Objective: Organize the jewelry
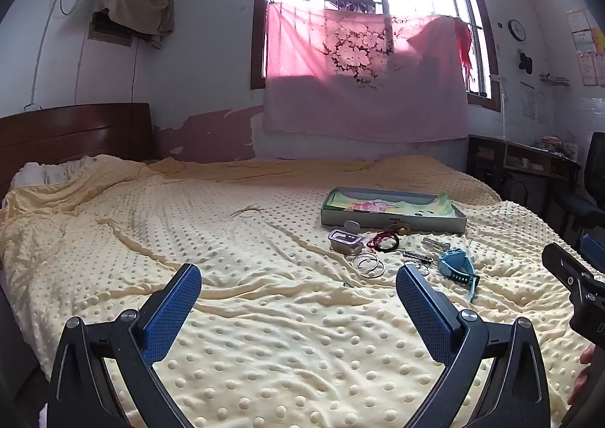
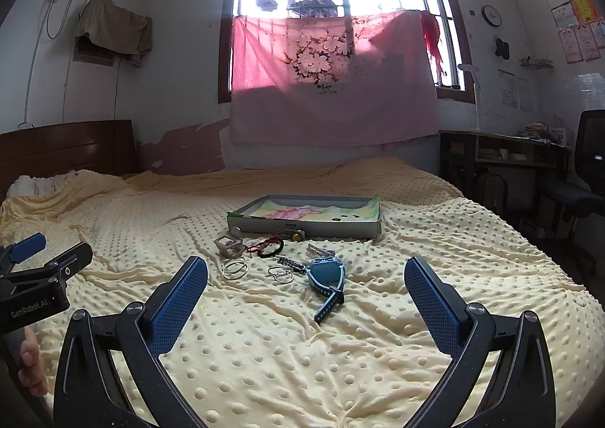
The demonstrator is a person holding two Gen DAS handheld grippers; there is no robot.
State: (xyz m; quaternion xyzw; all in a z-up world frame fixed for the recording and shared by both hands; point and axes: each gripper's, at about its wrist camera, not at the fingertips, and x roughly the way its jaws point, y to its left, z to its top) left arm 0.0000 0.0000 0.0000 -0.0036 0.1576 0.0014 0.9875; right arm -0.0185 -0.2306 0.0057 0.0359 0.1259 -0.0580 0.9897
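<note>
Right wrist view: right gripper [image 2: 306, 276] jaws spread wide, nothing held. Blue watch [image 2: 326, 276] lies between jaws, just ahead of tips. Silver rings [image 2: 281, 273], bangles [image 2: 234, 269], cords [image 2: 266, 248] farther ahead, loose on yellow blanket [image 2: 302, 352]. Shallow box [image 2: 306, 218] beyond, apparently no jewelry inside. Left gripper [image 1: 298, 278] likewise wide apart, empty; pile ahead, right of its jaws. Judgement: sorting not begun, every piece left.

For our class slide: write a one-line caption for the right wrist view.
Open right tongs hover above a yellow blanket, facing a blue watch, bangles and shallow box.
</note>
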